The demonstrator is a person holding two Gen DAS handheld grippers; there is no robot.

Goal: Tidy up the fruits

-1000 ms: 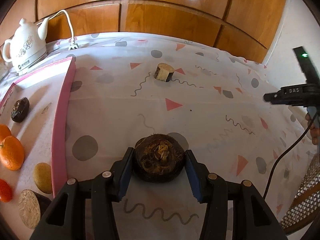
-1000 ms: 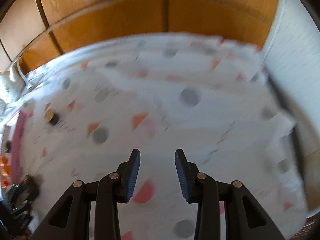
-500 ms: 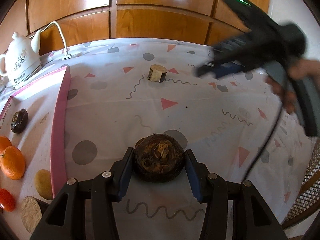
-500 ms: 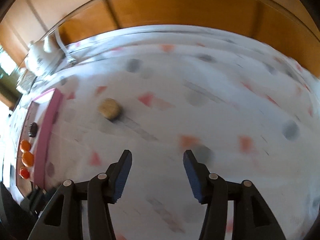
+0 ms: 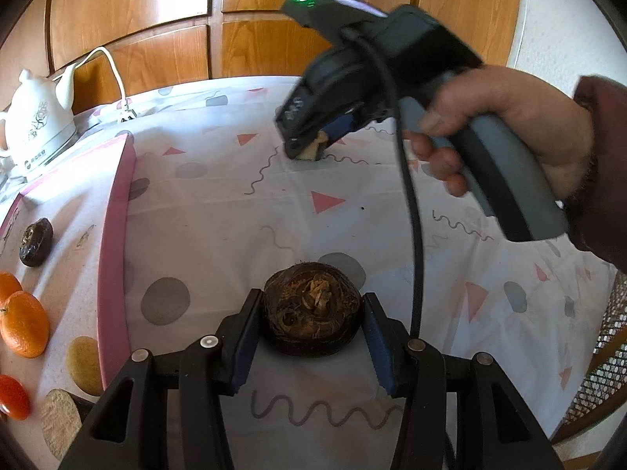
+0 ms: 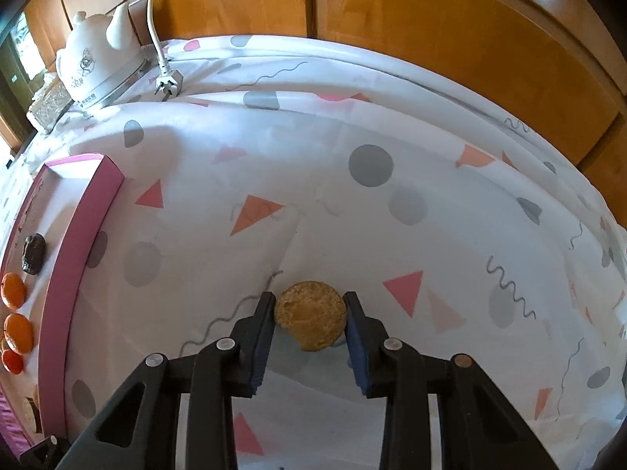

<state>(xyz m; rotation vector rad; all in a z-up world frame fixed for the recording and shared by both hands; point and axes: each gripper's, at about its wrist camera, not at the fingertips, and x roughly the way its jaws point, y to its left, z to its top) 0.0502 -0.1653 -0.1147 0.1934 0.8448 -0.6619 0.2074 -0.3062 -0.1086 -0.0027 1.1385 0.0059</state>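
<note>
Surface (image 6: 392,235): white cloth with grey dots, pink triangles; wood panelling (image 6: 392,19) behind, kettle (image 6: 94,66) at edge. Left tool (image 5: 311,337) clamped on dark fruit (image 5: 311,315). Right tool (image 6: 309,313), just closing, clamped on tan fruit (image 6: 310,315).

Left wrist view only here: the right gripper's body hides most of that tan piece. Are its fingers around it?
Observer: Yes. The right gripper has just been closing, and both pads touch the tan piece, one on each side.
Operator: How deep in the jaws does it sit?
Observer: Right at the fingertips; behind it, between the fingers, there is only cloth.
Operator: Is it off the table?
Observer: I cannot tell. The right wrist view looks down on its round, flat top face, not its underside.
</note>
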